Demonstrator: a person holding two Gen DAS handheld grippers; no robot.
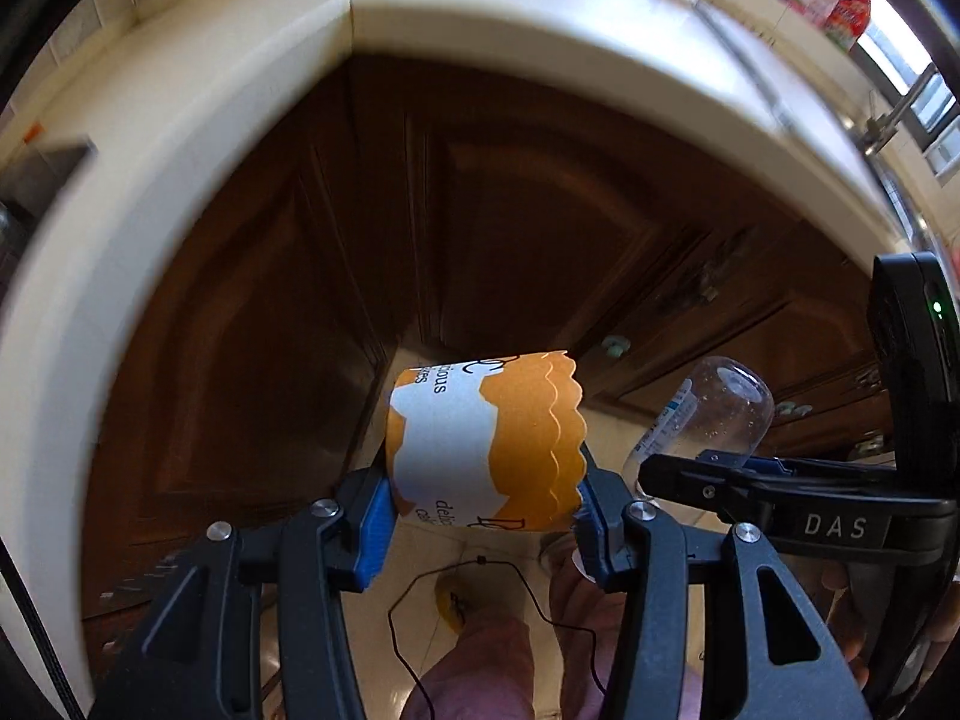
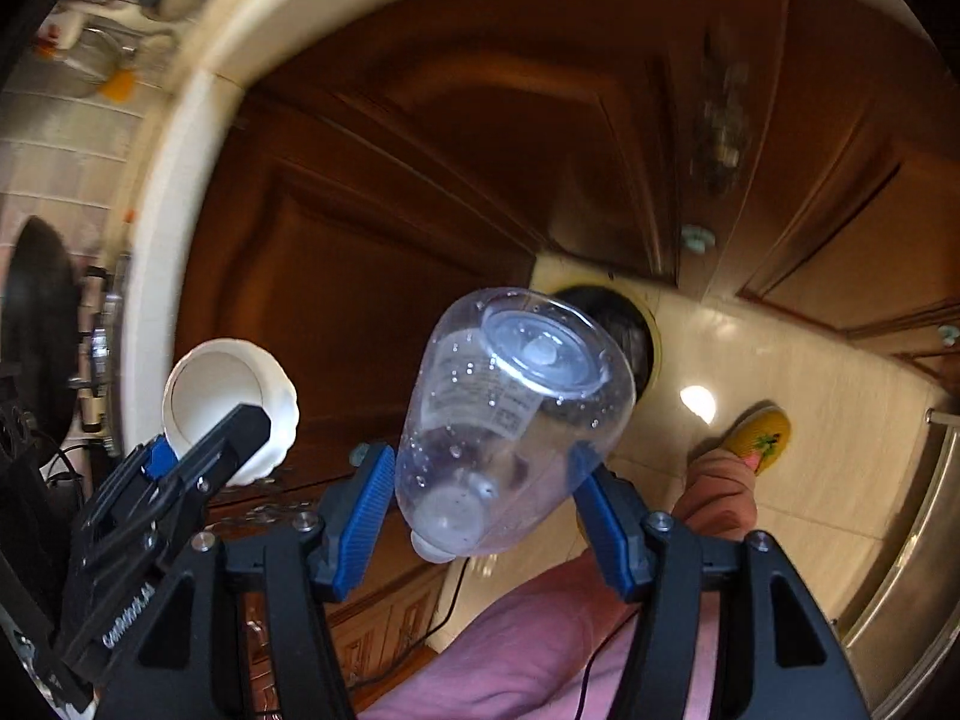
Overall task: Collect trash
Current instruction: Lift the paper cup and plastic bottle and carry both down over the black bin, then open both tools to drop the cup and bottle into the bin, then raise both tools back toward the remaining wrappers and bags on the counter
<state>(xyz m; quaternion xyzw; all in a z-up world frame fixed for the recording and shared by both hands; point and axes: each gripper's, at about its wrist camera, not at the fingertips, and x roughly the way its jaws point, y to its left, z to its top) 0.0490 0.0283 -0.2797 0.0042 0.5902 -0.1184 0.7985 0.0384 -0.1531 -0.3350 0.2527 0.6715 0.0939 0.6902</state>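
Left tool (image 1: 483, 531): pads pinching a paper cup (image 1: 486, 438), long axis along the fingers, mouth pointing away. Right tool (image 2: 480, 516): clamped on a clear bottle (image 2: 510, 420), cap toward the tool, base pointing down toward a bin (image 2: 624, 330) on the floor (image 2: 780, 372).

Daylight comes in from the window (image 1: 924, 102), cabinets (image 1: 480, 228) stay dim. Edges are warped and motion-blurred, with glare on the floor (image 2: 699, 403)

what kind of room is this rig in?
Most likely a home kitchen. A cream countertop runs above dark wooden cabinet doors, bottles and packets stand by a window, and a bin sits on the tiled floor.
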